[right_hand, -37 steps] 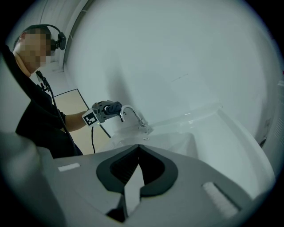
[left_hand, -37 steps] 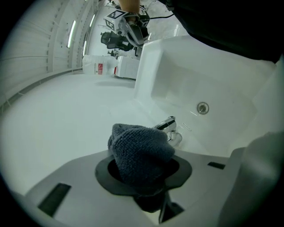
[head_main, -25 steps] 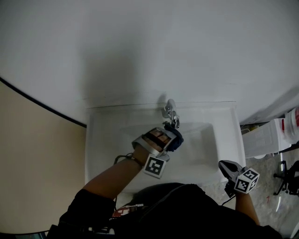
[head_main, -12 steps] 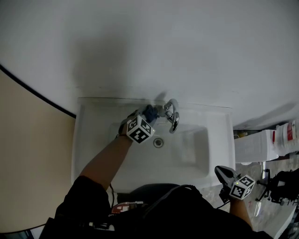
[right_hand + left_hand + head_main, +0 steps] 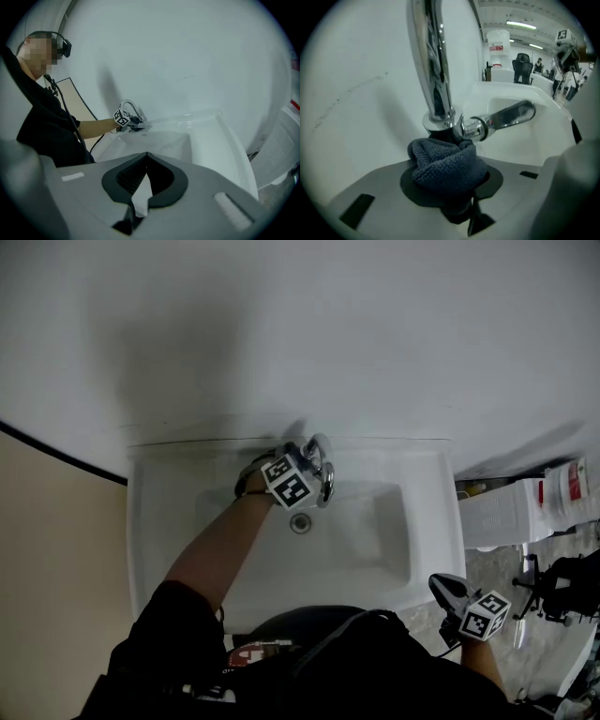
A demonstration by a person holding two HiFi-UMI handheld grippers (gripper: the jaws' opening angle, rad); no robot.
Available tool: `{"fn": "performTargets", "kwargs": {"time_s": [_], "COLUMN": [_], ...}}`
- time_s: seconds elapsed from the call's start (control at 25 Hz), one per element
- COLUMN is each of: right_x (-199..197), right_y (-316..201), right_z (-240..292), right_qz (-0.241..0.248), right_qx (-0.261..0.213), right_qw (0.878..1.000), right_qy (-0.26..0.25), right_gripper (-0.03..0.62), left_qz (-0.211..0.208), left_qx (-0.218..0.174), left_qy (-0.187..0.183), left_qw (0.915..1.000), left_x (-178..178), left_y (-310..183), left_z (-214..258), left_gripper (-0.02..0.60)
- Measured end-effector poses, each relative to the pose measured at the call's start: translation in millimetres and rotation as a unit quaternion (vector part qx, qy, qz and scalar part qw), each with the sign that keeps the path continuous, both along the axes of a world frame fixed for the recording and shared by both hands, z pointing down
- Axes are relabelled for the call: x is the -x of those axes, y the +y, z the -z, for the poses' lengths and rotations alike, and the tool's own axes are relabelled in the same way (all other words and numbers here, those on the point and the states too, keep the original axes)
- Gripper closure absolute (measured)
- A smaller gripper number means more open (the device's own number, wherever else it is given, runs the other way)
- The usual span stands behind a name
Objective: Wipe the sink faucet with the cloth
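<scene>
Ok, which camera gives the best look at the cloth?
The left gripper view: the dark blue cloth fills its centre, clamped in the left tongs and up against the faucet base. In the head view the left tongs hide nearly all of it; the right gripper view shows only a distant dark speck.

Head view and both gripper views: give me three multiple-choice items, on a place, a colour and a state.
1. The dark blue knitted cloth is: A at the curved chrome faucet's base; B in the drain; C on the floor.
2. The rectangular ceramic sink is: A black; B white; C green.
3. The right gripper's jaws are: A wide apart; B shut on the cloth; C shut, empty.
A: the left gripper view shows it there. B: its rim is white. C: the jaws meet, nothing between.
</scene>
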State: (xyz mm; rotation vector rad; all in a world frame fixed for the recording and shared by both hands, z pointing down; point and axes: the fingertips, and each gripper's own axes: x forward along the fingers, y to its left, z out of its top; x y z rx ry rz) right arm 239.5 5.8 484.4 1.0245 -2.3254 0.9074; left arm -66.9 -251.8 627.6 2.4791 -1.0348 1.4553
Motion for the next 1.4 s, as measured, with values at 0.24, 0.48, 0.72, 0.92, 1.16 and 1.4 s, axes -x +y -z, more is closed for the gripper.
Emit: {"fn": "performTargets", "kwargs": {"time_s": [0.24, 0.48, 0.72, 0.92, 1.16, 1.4], "right_x": [0.0, 2.2, 5.3, -7.9, -20.6, -19.7], "right_y": [2.9, 2.6, 7.5, 16.6, 22.5, 25.8], "right_z": [4.8, 9.2, 16.1, 13.3, 13.7, 15.4], "right_qz": [-0.003, -0.012, -0.013, -0.037, -0.050, -0.051], "right_qx": [-0.009, -0.026, -0.036, -0.033, -0.036, -0.039], "right_qw": [1.000, 0.999, 0.998, 0.997, 0.995, 0.995], "right_qy": [-0.011, -0.030, -0.051, -0.067, -0.074, -0.076], "right_gripper": [0.592, 0.592, 0.592, 0.592, 0.592, 0.592], "left_qz": [0.004, 0.016, 0.048, 0.020, -0.075, -0.245], "left_qx": [0.019, 0.022, 0.127, 0.138, 0.011, -0.140], "left_qy": [-0.006, 0.179, 0.356, 0.404, 0.358, 0.209], "left_qw": [0.9998, 0.9834, 0.9246, 0.9041, 0.9306, 0.9361], "left_x": [-0.4, -9.6, -14.5, -38.3, -45.0, -46.3], "left_y": [8.2, 17.9, 24.9, 35.4, 42.7, 66.0], "left_z": [-2.5, 98.8, 143.9, 151.5, 162.0, 164.0], "left_gripper": [0.462, 0.462, 0.462, 0.463, 0.463, 0.465]}}
